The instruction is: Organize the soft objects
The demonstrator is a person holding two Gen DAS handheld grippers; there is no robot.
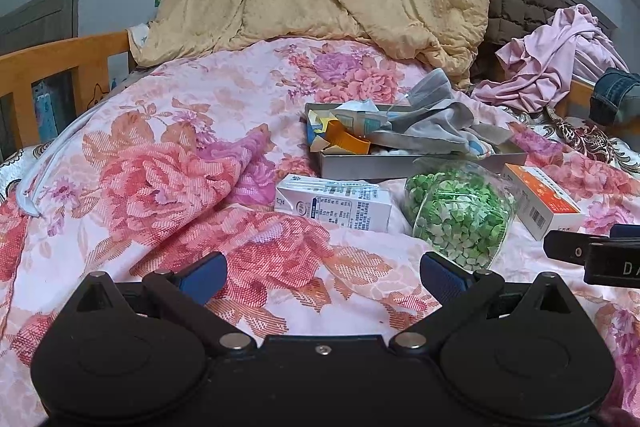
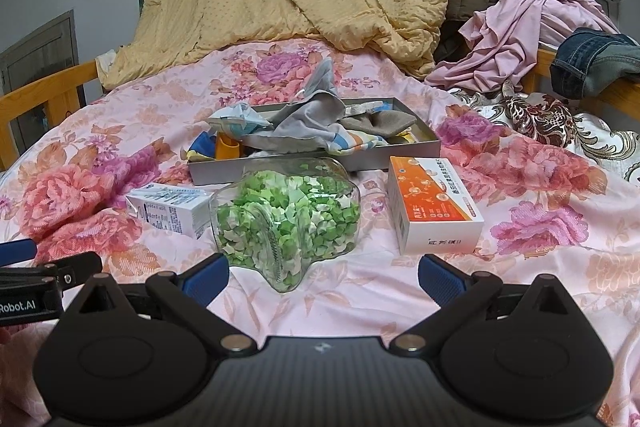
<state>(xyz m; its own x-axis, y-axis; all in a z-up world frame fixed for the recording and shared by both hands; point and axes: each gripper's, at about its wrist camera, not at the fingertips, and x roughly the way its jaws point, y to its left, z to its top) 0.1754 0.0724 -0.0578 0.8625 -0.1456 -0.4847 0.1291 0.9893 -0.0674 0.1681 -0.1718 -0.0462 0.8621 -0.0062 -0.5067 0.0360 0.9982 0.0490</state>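
Bed, midday clutter | grey cloth (image 2: 316, 119) draped lengthwise along tray (image 2: 416, 149), dead ahead beyond star jar (image 2: 288, 223) | right gripper (image 2: 323, 277) nearer (left gripper (image 1: 322, 277) offset leftward) | both sets of fingers spread, empty

A crumpled grey cloth (image 2: 316, 115) lies heaped in the shallow grey tray (image 2: 320, 166) at the middle of the bed, one corner sticking up, a striped blue-and-orange cloth (image 2: 352, 141) draped over the tray's front rim.

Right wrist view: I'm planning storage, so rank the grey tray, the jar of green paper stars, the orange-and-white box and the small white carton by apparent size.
1. Shallow grey tray
2. Clear jar of green paper stars, nearer the camera
3. Orange-and-white box
4. Small white carton, partly hidden by the jar
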